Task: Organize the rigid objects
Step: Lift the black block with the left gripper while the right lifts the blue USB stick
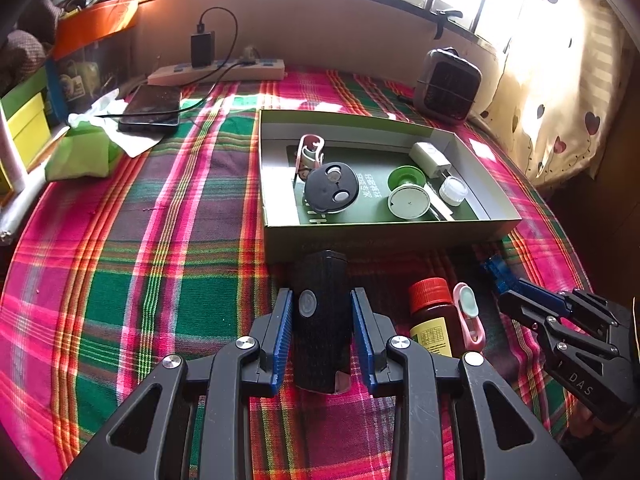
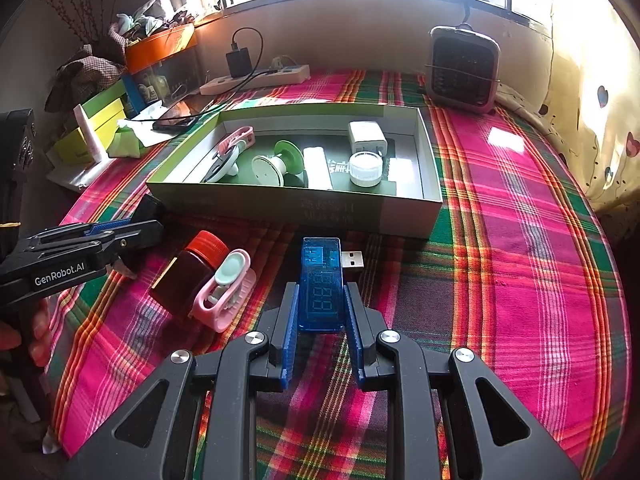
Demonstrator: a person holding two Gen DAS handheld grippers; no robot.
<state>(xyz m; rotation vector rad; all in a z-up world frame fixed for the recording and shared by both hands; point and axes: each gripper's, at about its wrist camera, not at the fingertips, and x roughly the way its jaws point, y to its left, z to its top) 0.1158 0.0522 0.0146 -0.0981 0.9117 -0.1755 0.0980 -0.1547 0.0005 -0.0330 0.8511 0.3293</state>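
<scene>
My left gripper straddles a black ribbed device with a round grey button that lies on the plaid cloth; small gaps show at both pads. My right gripper has its blue pads against a blue USB meter, plug pointing right. An open cardboard box holds a black round lid, a green and white cup, a white charger, a white jar and a pink clip. A brown bottle with a red cap and a pink clip lie between the grippers.
A small heater stands at the back right. A power strip with a black charger, a phone and green tissue packs lie at the back left. Storage boxes line the left edge. Plaid cloth covers the table.
</scene>
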